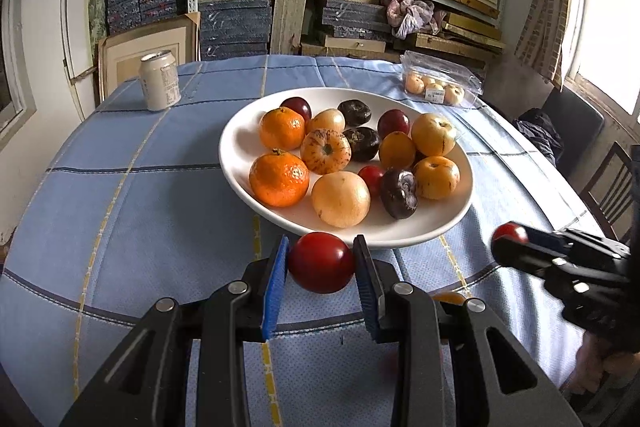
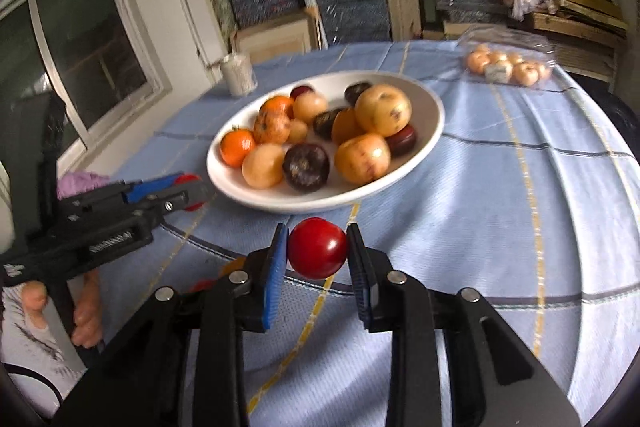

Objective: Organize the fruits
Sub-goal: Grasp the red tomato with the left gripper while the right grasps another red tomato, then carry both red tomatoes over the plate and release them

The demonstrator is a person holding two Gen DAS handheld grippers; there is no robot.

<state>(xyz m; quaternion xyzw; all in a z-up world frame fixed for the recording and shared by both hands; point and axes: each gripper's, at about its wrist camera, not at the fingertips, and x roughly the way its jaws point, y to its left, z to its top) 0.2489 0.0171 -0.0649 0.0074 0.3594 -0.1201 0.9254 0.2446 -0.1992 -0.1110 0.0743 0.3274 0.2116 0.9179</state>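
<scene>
A white plate (image 1: 240, 131) in the middle of the blue checked table holds several fruits: orange mandarins (image 1: 279, 179), pale yellow fruits (image 1: 341, 199), dark purple fruits (image 1: 398, 193) and small red ones. My left gripper (image 1: 322, 259) is shut on a red fruit (image 1: 321, 262) just before the plate's near rim. My right gripper (image 2: 317, 249) is shut on another red fruit (image 2: 317, 248), also near the plate's (image 2: 434, 125) front rim. Each gripper shows in the other's view, the right one (image 1: 510, 241) and the left one (image 2: 192, 193).
A pale drink can (image 1: 159, 81) stands at the table's far left. A clear plastic box of pale fruits (image 1: 440, 85) lies at the far right. Shelves of stacked boxes stand behind the table. A chair (image 1: 612, 183) is at the right.
</scene>
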